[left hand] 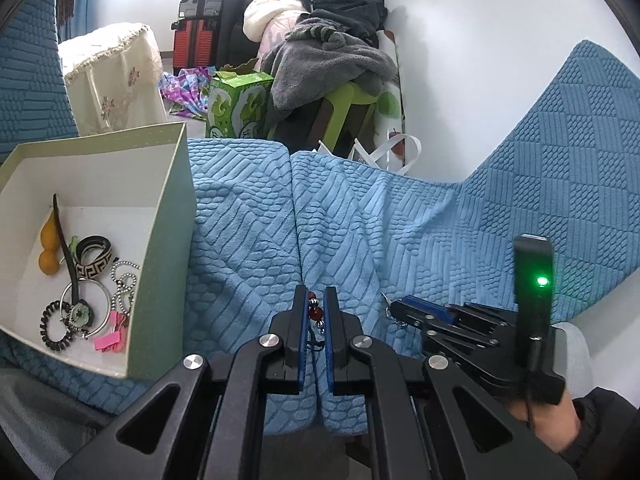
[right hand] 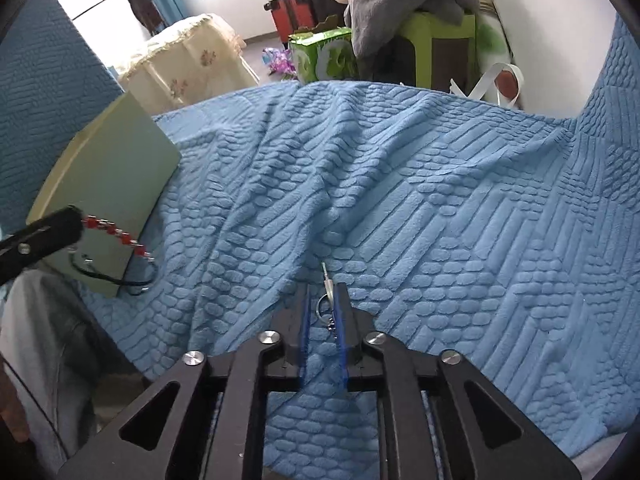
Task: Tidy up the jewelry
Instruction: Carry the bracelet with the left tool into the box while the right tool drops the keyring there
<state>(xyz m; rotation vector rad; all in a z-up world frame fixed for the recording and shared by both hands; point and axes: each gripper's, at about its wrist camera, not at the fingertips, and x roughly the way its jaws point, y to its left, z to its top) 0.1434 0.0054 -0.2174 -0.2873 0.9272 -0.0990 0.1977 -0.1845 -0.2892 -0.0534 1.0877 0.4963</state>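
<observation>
My left gripper [left hand: 315, 294] is shut on a string of red beads [left hand: 314, 312]. In the right wrist view the red beads [right hand: 116, 234] and their black cord hang from the left gripper [right hand: 74, 218] in front of the pale green box [right hand: 120, 168]. My right gripper [right hand: 323, 292] points down at the blue blanket [right hand: 400, 200], its jaws slightly apart. A small silver ring with a pin [right hand: 325, 304] lies between them, close to the right pad. The box [left hand: 160, 240] stands open at the left and holds several pieces: a black patterned bangle [left hand: 94, 258], a silver chain [left hand: 126, 284], an orange gourd charm [left hand: 48, 248].
The textured blue blanket [left hand: 400, 220] covers the sofa seat and backrest. Beyond its far edge are a green carton [left hand: 236, 104], a green stool under a grey cloth [left hand: 332, 68], suitcases and a cloth-covered table [left hand: 116, 80]. A person's leg [right hand: 44, 340] is at the left.
</observation>
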